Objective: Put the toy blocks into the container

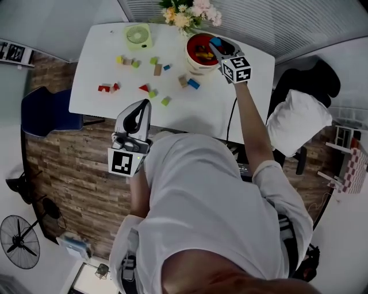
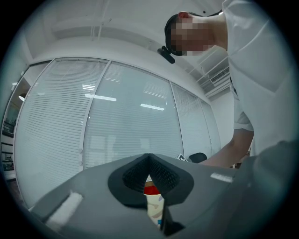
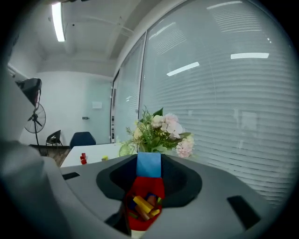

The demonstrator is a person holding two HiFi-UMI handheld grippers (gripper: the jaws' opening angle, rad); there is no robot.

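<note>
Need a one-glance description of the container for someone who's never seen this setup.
On the white table, go to the far edge beside the flower bouquet. The container is the round pale tub with a red inside and blocks in it; the green fan to its left holds nothing.

Right gripper (image 1: 221,46) hangs over the red container (image 1: 188,54), a blue block (image 1: 217,41) at its tip — loose blocks (image 1: 157,69) lie scattered across the white table (image 1: 201,109). Left gripper (image 1: 144,105) hovers at the near edge.
</note>
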